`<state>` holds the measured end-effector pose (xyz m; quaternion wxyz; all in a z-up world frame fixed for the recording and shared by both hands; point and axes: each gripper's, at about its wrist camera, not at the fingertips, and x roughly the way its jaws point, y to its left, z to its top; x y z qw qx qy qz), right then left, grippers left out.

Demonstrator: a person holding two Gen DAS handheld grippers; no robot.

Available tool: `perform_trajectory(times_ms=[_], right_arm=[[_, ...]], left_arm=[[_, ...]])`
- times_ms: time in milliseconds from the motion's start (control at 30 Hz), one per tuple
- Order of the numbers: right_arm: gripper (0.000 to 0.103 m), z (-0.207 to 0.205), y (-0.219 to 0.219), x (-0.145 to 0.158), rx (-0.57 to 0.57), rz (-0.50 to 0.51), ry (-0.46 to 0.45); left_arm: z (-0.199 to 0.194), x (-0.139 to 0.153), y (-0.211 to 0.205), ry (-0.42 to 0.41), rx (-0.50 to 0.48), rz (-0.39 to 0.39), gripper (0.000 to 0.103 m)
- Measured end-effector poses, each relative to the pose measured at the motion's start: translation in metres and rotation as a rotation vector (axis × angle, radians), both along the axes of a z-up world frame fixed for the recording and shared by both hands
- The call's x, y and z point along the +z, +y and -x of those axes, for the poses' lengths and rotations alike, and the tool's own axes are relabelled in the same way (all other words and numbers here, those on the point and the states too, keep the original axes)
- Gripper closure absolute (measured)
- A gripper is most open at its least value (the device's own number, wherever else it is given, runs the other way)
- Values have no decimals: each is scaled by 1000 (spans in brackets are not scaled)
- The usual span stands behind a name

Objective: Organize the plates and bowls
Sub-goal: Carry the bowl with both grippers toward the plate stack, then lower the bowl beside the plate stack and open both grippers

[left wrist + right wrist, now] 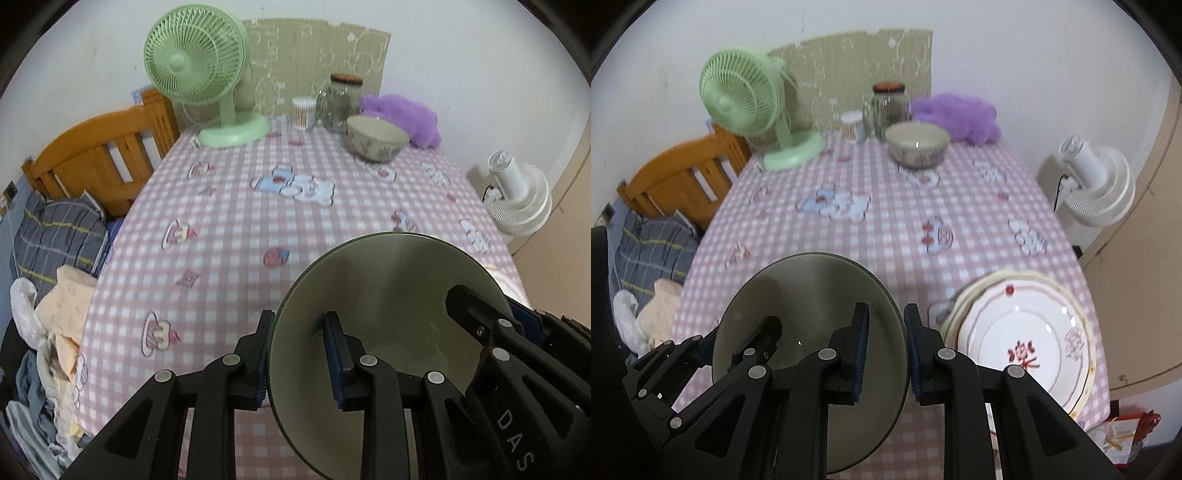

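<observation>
**Green bowl gripped from both sides at the table's near edge; sorting only partly done.**

Left wrist view: left gripper (301, 358) pinching the left rim of the olive-green bowl (388, 295), one blue-padded finger outside the wall, one inside; bowl smooth, glossy, deep and flaring, apparently tilted over the near edge of the table (229, 229) with its soft pink-check cloth. Patterned ceramic bowl (377, 138) alone near the far edge, well apart, so bowls probably not yet nested. Right wrist view: right gripper (886, 350) clamped on the same bowl's right rim, wall caught between ribbed pads. Stack of plates (1023, 339) at the near right corner, white glazed, scalloped rims, red motifs, seemingly already gathered. Likely left: joining the two bowls.
</observation>
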<state>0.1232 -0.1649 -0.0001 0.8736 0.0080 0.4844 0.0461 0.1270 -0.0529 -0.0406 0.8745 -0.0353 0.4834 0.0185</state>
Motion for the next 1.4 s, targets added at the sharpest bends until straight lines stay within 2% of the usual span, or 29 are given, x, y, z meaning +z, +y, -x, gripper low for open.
perform_trajectory(times_ms=[233,633,933,1000,1100,1167,1200,1267,1367,1400], right_arm=[[80,-2,-1,-26,29,-8,53],[80,-16,3,-50,18,35,104],[80,-19,4,-56,-18,59,88],[78,-19,5,-56,-19,57,84],[76,-18,7,-55,-29,60,88],[66,-19,9,-54,-20,47,97],[64,-19,10,-53,-18,43,97],[55,-17,13,-51,-21,34,103],[41,-12,16,-44,-37,13,90],[40,-10,19,-40,-45,18,78]], left_arm=[[1,-20,-4,32,17,-29,78],[-14,-46,-5,86,1,-10,78],[-20,-53,-3,78,-39,-2,78],[-21,-53,-2,78,-52,5,78],[-21,-52,0,87,-82,35,71],[-20,-49,1,94,-103,50,64],[-19,-47,2,91,-117,49,60],[-18,-42,4,89,-144,49,49],[-14,-33,9,66,-178,54,44],[-14,-30,10,58,-187,47,43]])
